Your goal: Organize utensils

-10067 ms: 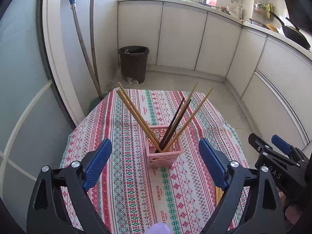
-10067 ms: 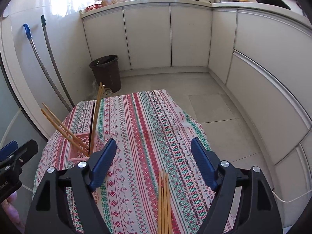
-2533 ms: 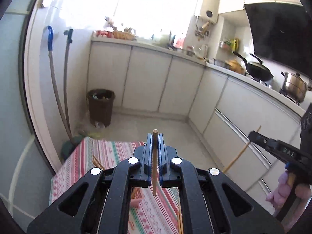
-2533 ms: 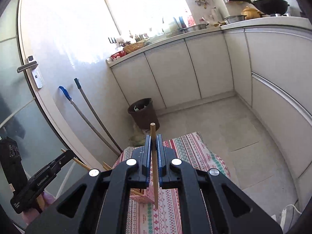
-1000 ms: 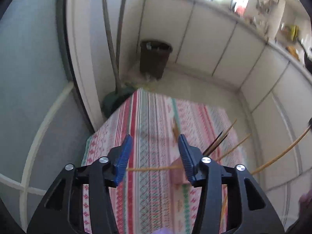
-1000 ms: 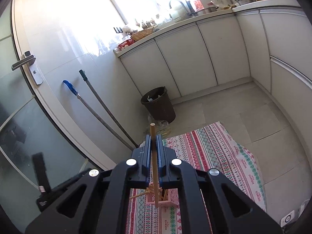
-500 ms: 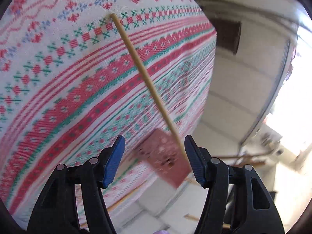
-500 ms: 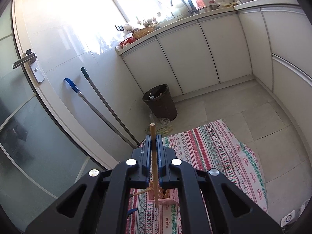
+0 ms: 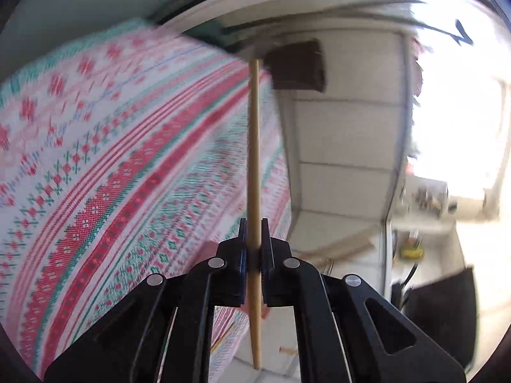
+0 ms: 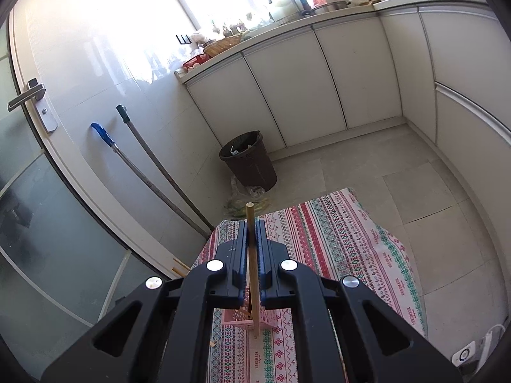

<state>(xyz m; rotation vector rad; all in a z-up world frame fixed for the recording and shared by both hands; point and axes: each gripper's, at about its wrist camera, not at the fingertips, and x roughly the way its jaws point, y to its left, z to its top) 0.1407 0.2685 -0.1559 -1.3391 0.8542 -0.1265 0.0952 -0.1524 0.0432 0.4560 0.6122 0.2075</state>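
- Now my left tongs (image 9: 254, 249) have just closed, pinching a chopstick (image 9: 254, 146) above the tabletop (image 9: 95, 159);
- my right tongs (image 10: 252, 245) clamp another chopstick (image 10: 252, 255) over the pink basket (image 10: 242, 319)

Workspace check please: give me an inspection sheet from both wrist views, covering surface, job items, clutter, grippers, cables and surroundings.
Surface: table under a striped patterned tablecloth.
Job's things: pink basket on the cloth, mostly hidden behind the right gripper; one wooden chopstick in the left gripper, another chopstick in the right.
Clutter: chopstick tips poking out at the cloth's left edge.
Grippers: left gripper shut on its chopstick, jaws just closed; right gripper shut on its chopstick.
Cables: white power strip with its cord on the floor.
Surroundings: dark bin, two mop handles, white cabinets, tiled floor.
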